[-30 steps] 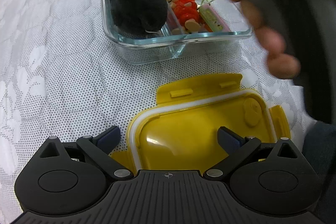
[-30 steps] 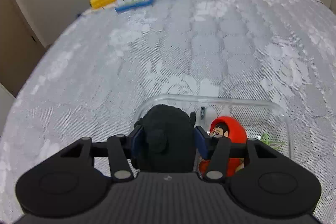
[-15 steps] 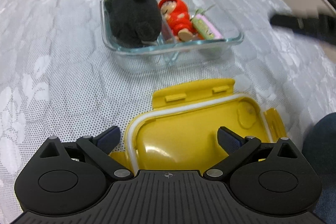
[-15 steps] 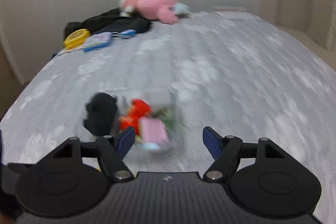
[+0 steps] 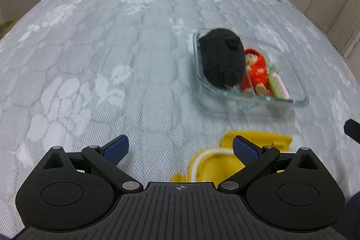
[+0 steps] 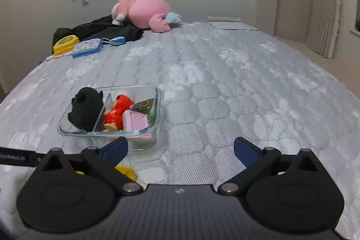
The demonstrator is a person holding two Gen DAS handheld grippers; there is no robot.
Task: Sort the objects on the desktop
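Left gripper (image 5: 181,149): jaws spread, empty; yellow lid (image 5: 216,163) just beside its right finger, likely next for closing.
Right gripper (image 6: 181,150): jaws spread, empty.
Glass container (image 6: 144,133): ahead-left of right jaws; black plush (image 6: 86,108) separated by a divider from red doll (image 6: 117,110), pink case (image 6: 136,120).

The left gripper (image 5: 180,147) hangs level with its jaws spread wide and nothing between them. The right gripper (image 6: 180,147) does the same, jaws wide apart and holding nothing.
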